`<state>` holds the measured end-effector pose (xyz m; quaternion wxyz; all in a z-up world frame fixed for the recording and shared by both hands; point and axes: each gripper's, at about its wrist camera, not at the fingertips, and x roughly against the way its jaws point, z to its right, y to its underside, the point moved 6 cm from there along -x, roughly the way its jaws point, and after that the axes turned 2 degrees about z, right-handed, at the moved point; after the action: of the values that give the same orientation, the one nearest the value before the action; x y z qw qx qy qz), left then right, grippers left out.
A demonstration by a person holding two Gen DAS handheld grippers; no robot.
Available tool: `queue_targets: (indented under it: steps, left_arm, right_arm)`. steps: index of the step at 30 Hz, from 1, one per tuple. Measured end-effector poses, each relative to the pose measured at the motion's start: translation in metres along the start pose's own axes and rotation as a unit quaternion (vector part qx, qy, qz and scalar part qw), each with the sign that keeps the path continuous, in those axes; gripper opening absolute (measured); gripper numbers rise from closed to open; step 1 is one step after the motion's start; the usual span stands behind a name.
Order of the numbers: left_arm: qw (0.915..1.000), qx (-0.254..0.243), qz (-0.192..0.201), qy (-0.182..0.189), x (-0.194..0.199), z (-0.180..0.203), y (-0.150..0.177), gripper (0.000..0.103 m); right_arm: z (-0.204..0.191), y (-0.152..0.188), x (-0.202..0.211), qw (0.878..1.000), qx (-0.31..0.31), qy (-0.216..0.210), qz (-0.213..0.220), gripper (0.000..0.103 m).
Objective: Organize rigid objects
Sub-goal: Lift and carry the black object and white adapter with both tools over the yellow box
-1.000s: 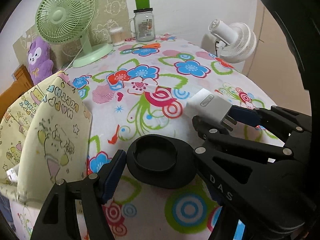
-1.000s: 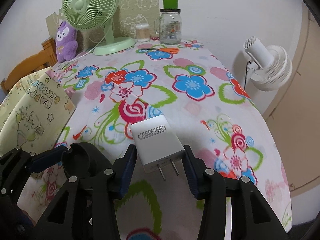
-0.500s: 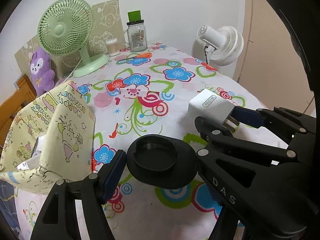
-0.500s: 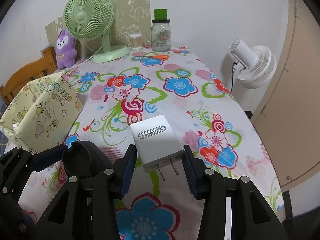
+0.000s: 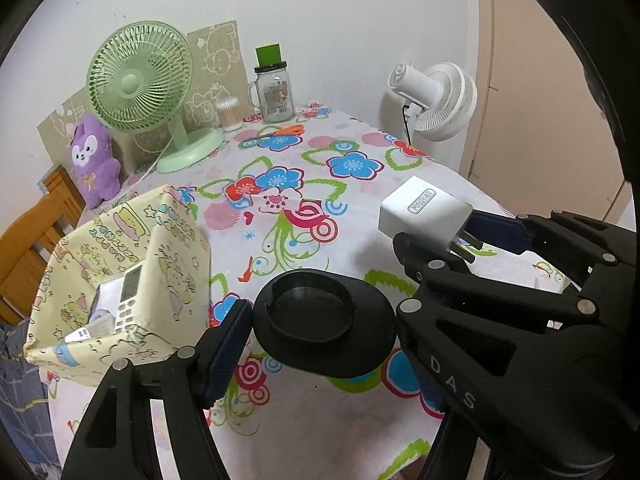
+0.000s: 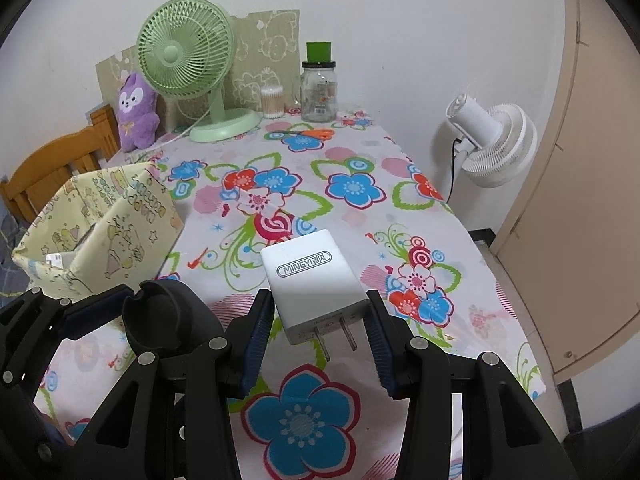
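My left gripper (image 5: pixel 320 320) is shut on a black oval holder (image 5: pixel 324 320) with a round recess, held above the flowered tablecloth (image 5: pixel 288 184). My right gripper (image 6: pixel 318 320) is shut on a white plug charger (image 6: pixel 314 286), its two prongs pointing back toward the camera. Each view shows the other gripper too: the charger (image 5: pixel 424 210) sits at the right in the left wrist view, the black holder (image 6: pixel 164 318) at the lower left in the right wrist view. A yellow cartoon-print box (image 5: pixel 120 280) stands at the table's left edge with a white device (image 5: pixel 130 296) inside.
At the far end stand a green desk fan (image 6: pixel 188 64), a purple plush toy (image 6: pixel 136 112), a cotton-swab jar (image 6: pixel 273 101), a glass jar with a green lid (image 6: pixel 319 88) and orange scissors (image 6: pixel 308 133). A white fan (image 6: pixel 494 140) stands beyond the right edge, a wooden chair (image 6: pixel 52 168) at the left.
Both grippers have risen and drawn back from the table with their objects still held. More of the yellow box and its inside has come into view.
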<state>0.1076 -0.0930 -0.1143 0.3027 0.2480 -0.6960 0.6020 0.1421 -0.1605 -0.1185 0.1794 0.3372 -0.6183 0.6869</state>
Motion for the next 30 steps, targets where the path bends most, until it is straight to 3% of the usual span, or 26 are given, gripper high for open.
queue_targets:
  steps: [30]
  left_arm:
    - [0.9993, 0.010, 0.026, -0.024, 0.044, -0.045, -0.029, 0.076]
  right_arm:
    - [-0.041, -0.047, 0.044, 0.999, 0.025, -0.009, 0.027, 0.049]
